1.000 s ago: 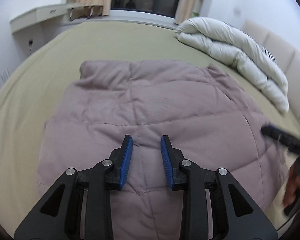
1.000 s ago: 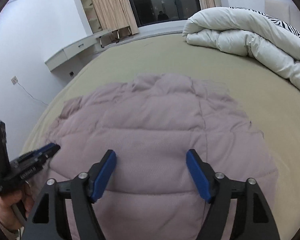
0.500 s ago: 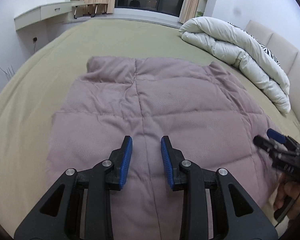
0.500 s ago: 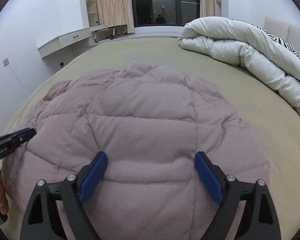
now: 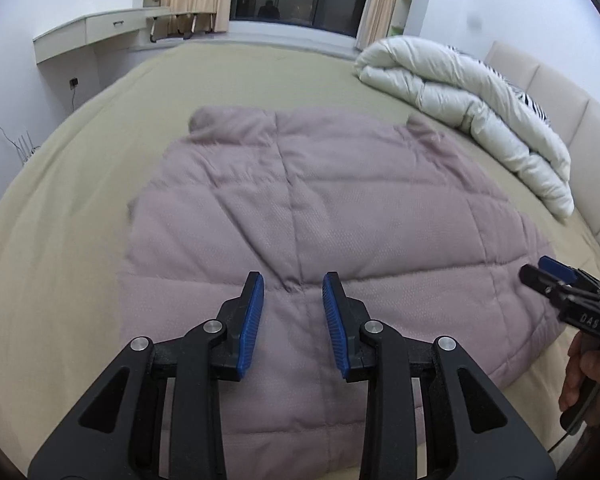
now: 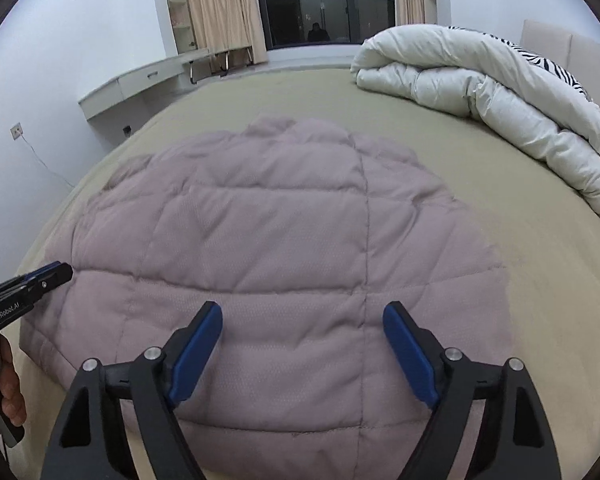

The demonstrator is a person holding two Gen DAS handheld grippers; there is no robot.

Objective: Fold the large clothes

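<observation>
While the mauve quilted garment (image 5: 324,232) lies spread flat across the middle of the olive bed (image 5: 60,264), neither tool has any of it; the left gripper (image 5: 293,308) hovers over the near hem with its jaws partly apart and nothing between the blue pads, and the right gripper (image 6: 302,344) hangs above the padded cloth with its jaws spread wide and likewise empty; each hand's tool shows at the edge of the other's view, at opposite sides of the garment. Judging from this, the fold is not yet begun, and the risks lie in the pickup; thick, slippery padding may let a pad catch only the top layer, so the under layer would lag and bunch; if the two hands seize the hem at uneven points, the fold would run crooked; a narrow left opening might skid over the puffy edge instead of biting it; the rolled white duvet (image 6: 492,96) lies well apart and should not interfere.
</observation>
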